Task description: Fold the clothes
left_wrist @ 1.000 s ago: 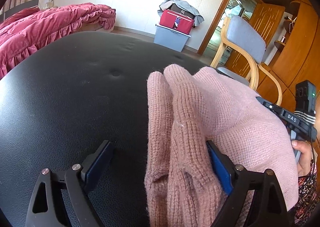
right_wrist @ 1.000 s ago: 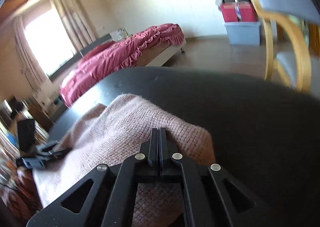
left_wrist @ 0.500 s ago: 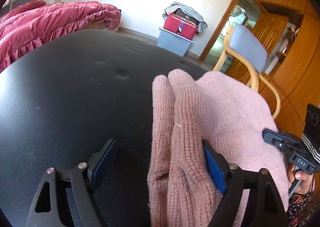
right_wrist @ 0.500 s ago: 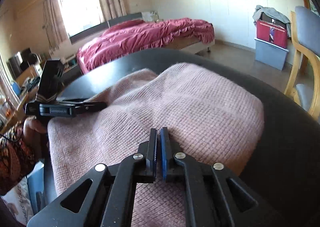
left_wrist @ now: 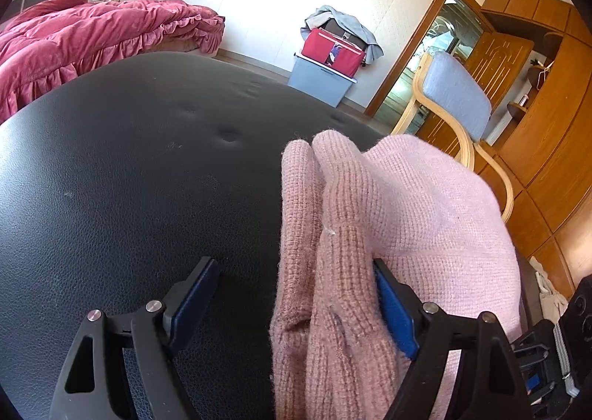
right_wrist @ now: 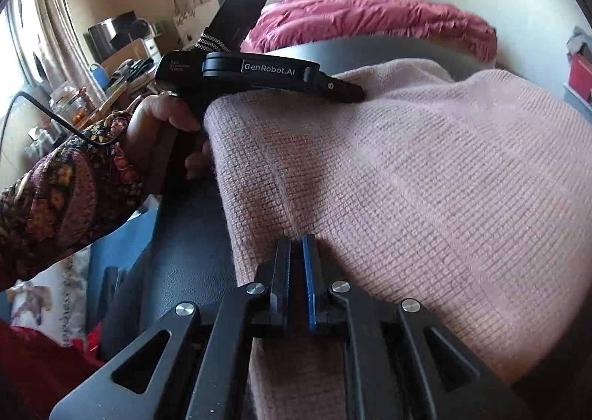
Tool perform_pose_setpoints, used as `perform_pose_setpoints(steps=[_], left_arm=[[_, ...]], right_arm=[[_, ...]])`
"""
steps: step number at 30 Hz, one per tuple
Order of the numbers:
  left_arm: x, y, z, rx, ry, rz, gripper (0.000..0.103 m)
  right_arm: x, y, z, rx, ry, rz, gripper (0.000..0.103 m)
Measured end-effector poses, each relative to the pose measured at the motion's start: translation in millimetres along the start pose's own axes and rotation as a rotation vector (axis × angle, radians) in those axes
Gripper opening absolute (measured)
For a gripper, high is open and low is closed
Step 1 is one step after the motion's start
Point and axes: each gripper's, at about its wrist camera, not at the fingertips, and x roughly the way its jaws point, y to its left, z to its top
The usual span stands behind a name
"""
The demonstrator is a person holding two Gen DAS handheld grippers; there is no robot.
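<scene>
Left gripper (left_wrist: 292, 294): left wrist view; jaws spread wide at the bottom of the frame; nothing pinched; the left blue pad (left_wrist: 196, 296) stands over bare black surface; the right blue pad (left_wrist: 394, 309) lies against the sweater's folded edge
Sweater (left_wrist: 407, 220): pale pink knit, folded; fills the lower right of the frame; thick rolled ribs along its left edge, finer flat knit to the right; lies on the black padded surface (left_wrist: 129, 179), a leather-like top with dimples
Background: red quilted bed (left_wrist: 92, 35) at upper left; grey bin with a red bag (left_wrist: 325, 72) at upper centre; wooden chair with grey seat back (left_wrist: 455, 98) at upper right; wooden door and cabinets behind it

Right gripper (right_wrist: 296, 272): right wrist view; jaws nearly together and just opening, a thin dark slit between the pads; whether knit is caught in the slit cannot be told; tips lie on the sweater's near edge at lower centre
Sweater (right_wrist: 425, 179): fills the centre and right of the frame; waffle-textured pink knit with a neat folded edge running down its left side
Left gripper (right_wrist: 344, 88): seen side-on at upper centre, tip at the sweater's far left corner
Hand (right_wrist: 162, 131): grips its handle at middle left; patterned sleeve (right_wrist: 66, 190) below it
</scene>
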Motion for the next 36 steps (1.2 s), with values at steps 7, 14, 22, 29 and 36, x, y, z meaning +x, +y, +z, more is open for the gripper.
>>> perform_pose_setpoints(steps=[7,14,22,29,36], left_arm=[[-1.1,-2.0,-0.8,-0.011,-0.002,-0.014,0.084],[-4.6,4.8,-1.8,-0.045,-0.014,-0.047,0.082],[-6.1,6.1,-4.2,-0.059,-0.017,-0.050,0.080],[-5.8,5.9,-3.8,-0.057,-0.010,-0.047,0.081],[-5.7,4.2,-3.1,-0.045,-0.004,-0.035,0.082]], right_arm=[[-8.3,14.8,26.1,0.016,-0.078,0.050,0.008],[60.5,38.5,70.9,0.025,0.002,0.026,0.008],[6.1,21.3,43.6,0.069,-0.113,0.128,0.008],[-45.9,-21.1,-14.2,0.189,-0.083,-0.019,0.013],[-66.4,-51.8,-44.2,0.381,-0.212,0.027,0.013]])
